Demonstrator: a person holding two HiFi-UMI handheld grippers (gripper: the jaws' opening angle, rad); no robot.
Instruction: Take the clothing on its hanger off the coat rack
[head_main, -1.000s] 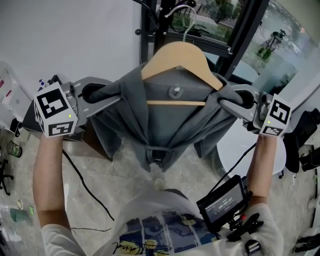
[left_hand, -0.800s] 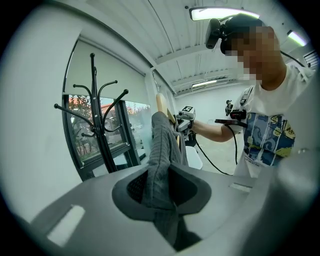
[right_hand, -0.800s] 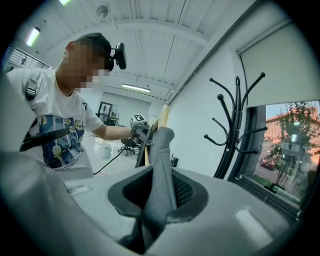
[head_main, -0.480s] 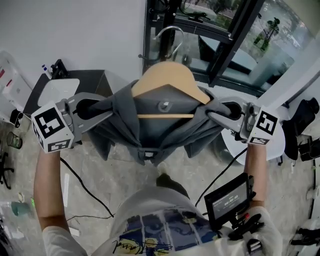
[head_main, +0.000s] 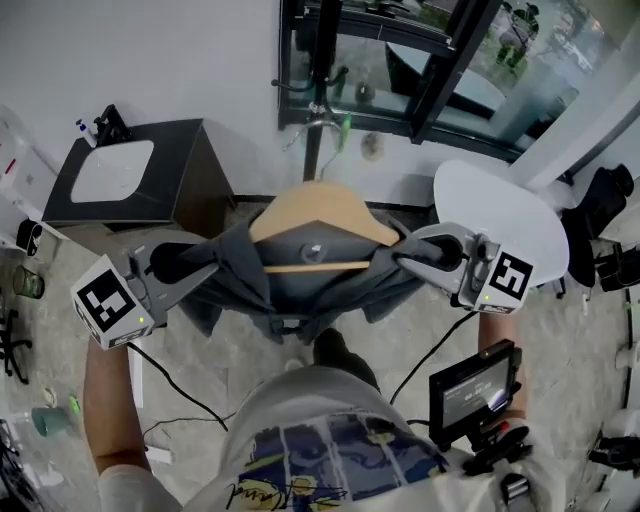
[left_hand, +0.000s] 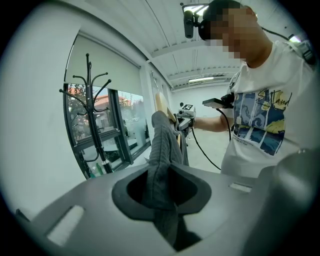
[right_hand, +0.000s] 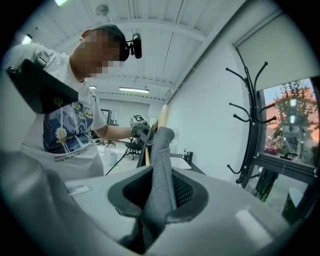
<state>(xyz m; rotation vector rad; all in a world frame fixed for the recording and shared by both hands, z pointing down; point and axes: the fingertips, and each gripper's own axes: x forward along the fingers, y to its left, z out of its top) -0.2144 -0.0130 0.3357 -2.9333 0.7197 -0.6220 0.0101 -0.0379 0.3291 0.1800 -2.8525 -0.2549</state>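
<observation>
Both shoulders of the grey garment (head_main: 300, 290) on its wooden hanger (head_main: 318, 208) are pinched: the left hand-held gripper (head_main: 210, 262) clamps one, the right hand-held gripper (head_main: 405, 256) the other, holding it level before the person, off the black coat rack (head_main: 322, 50)

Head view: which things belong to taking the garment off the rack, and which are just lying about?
In the job: grey garment, wooden hanger, coat rack, left gripper and right gripper, both clamped on the garment.
Lying about: black cabinet, round white table.
</observation>
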